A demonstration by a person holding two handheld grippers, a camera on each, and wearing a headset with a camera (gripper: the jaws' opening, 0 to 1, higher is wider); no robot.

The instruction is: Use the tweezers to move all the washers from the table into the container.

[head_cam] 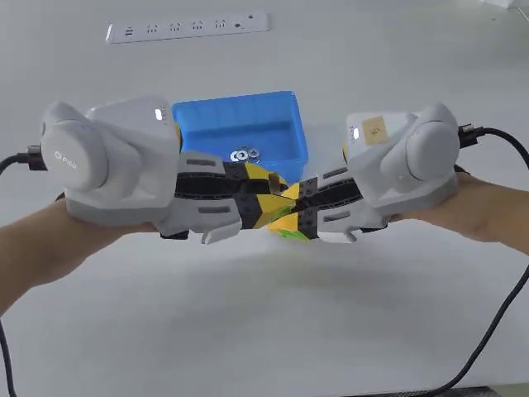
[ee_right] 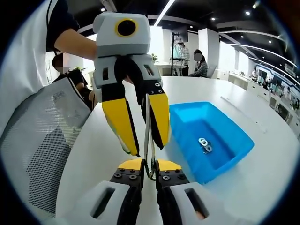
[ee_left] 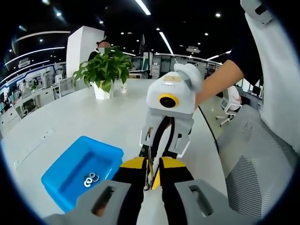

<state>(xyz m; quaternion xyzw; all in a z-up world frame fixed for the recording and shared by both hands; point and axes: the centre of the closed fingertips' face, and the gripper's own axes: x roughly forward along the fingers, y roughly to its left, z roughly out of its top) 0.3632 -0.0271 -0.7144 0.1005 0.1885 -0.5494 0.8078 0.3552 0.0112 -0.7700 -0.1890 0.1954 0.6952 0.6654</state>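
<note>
The 2 tongs meet tip to tip above the table (ee_right: 265, 185). The right gripper (ee_right: 150, 165) is pinching the base of the tweezers (ee_right: 148, 126), which run forward between the spread jaws of the left gripper (ee_left: 151, 164). To the right gripper's right, just beside both sets of tips, sits the blue container (ee_right: 227, 133), with the washers (ee_right: 205, 144) clustered on its floor.

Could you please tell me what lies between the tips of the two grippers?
The tweezers. In the right gripper view, the right gripper pinches their near end, and the left gripper has a jaw on either side of them.
</note>
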